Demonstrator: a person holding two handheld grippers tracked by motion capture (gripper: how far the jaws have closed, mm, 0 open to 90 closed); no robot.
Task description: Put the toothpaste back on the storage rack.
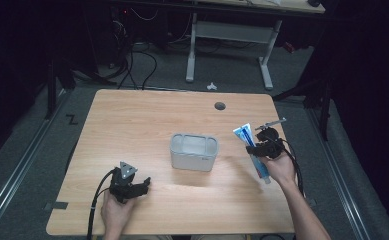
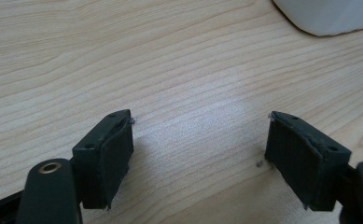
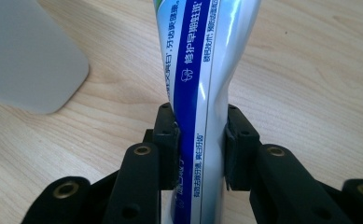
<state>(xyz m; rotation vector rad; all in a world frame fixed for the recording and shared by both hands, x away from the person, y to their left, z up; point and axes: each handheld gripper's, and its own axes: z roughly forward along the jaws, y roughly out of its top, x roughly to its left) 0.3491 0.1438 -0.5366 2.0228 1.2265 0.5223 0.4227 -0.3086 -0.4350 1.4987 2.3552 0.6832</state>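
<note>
Right tongs (image 3: pixel 201 135) clamp toothpaste tube (image 3: pixel 202 70), long axis pointing away.

On my wooden table (image 1: pixel 147 115) a grey rectangular container (image 1: pixel 193 152) sits mid-table. My right gripper (image 1: pixel 260 148) holds what looks like a blue-and-white toothpaste tube (image 1: pixel 252 150) just right of it. My left gripper (image 1: pixel 141 186) rests near the front-left edge, well apart.

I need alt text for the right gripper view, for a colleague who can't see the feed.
The right gripper has its two black jaws closed on a blue and white toothpaste tube, which is squeezed in where they pinch it. Below is a light wooden table, with a corner of a pale grey container at upper left.
</note>
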